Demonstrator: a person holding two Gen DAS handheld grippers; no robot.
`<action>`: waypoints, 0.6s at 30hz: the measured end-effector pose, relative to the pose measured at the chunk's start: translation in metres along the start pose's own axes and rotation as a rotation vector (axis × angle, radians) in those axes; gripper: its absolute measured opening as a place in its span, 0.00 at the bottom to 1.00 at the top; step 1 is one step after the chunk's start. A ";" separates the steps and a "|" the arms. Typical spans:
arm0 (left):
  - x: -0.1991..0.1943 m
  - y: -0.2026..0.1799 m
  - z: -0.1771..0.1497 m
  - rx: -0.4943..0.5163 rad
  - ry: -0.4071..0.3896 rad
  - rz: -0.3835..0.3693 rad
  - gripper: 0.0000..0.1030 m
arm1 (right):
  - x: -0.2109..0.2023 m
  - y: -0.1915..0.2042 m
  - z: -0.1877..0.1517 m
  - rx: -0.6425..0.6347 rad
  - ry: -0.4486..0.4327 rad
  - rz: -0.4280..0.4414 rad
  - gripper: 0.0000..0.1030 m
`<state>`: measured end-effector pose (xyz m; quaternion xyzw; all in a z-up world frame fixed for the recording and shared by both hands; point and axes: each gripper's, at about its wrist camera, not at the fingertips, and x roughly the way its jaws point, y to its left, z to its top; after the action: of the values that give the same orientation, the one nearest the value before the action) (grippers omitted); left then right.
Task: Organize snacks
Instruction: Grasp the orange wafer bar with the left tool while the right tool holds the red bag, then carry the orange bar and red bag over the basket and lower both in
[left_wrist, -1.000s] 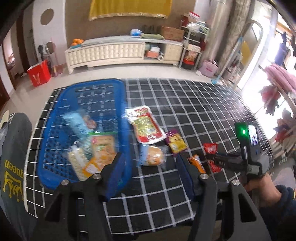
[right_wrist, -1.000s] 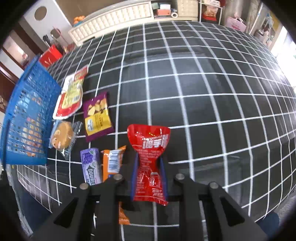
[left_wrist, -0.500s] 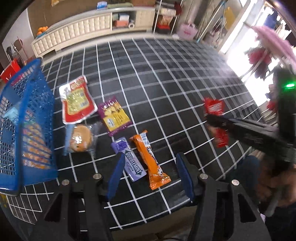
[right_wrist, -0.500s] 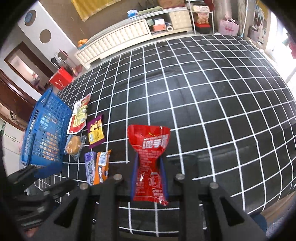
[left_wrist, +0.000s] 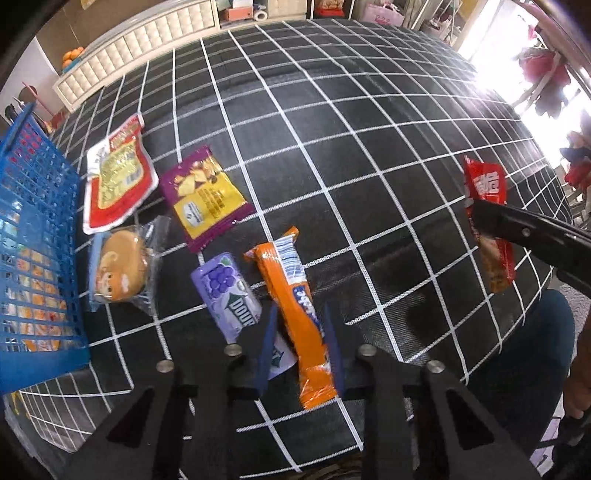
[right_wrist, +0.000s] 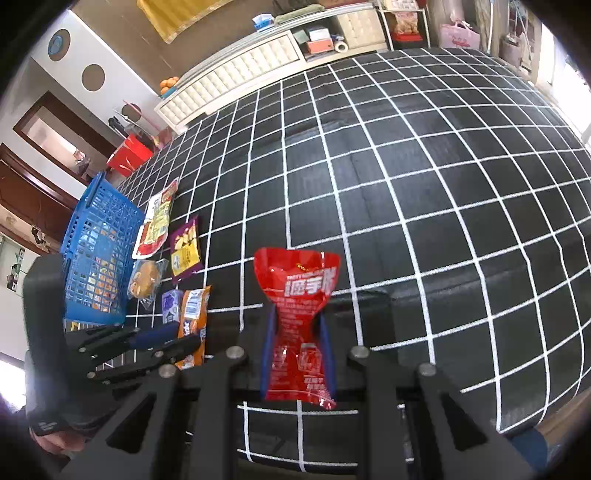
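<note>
Closing my left gripper (left_wrist: 301, 326) around the orange foil snack bar (left_wrist: 291, 302), I risk snagging the purple gum pack (left_wrist: 229, 295) just left; my right gripper (right_wrist: 297, 332) pinches the red crinkly packet (right_wrist: 297, 295).

Both sets of tongs are matte black, angular frames with triangular cut-outs and round silver screw heads; the left tongs (left_wrist: 298, 334) and right tongs (right_wrist: 297, 345) carry dark blue finger pads (left_wrist: 266, 345). At four o'clock, a dark teal sleeve (left_wrist: 532, 339).
</note>
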<state>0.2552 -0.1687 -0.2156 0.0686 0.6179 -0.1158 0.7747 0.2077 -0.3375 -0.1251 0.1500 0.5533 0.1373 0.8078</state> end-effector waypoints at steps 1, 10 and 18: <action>0.003 0.000 0.000 0.004 0.003 0.002 0.20 | 0.000 0.000 0.000 0.002 -0.001 0.000 0.25; -0.003 0.002 -0.004 0.006 -0.047 -0.026 0.11 | -0.013 0.006 0.001 -0.003 -0.014 -0.016 0.26; -0.077 0.021 -0.015 -0.014 -0.202 -0.049 0.11 | -0.041 0.057 0.009 -0.089 -0.069 -0.031 0.26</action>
<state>0.2303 -0.1375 -0.1444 0.0359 0.5391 -0.1365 0.8303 0.1985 -0.3023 -0.0643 0.1097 0.5206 0.1441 0.8344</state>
